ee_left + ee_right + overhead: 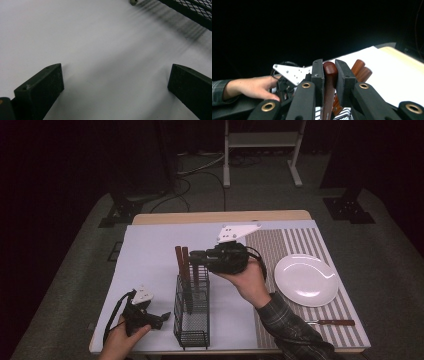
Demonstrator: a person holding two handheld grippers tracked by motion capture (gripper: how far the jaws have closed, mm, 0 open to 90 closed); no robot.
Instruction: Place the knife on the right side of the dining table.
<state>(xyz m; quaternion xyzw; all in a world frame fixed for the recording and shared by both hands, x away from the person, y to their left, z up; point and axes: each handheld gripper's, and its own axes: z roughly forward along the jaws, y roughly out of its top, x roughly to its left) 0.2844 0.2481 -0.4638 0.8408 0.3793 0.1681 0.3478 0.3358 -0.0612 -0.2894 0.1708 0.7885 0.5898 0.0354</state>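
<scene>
The right hand-held gripper (196,256) is clenched on a wooden handle (329,75) of cutlery standing in the black wire basket (192,320), which sits near the front middle of the counter (150,250). Two more wooden handles (182,262) rise from the basket just left of the gripped one, close against it. The left hand-held gripper (162,317) rests on the white mat at the near left, jaws wide apart and empty, just beside the basket. To the right lie a white plate (306,280) on the striped mat and a wooden-handled knife (332,322) near the front edge, well apart from the basket.
</scene>
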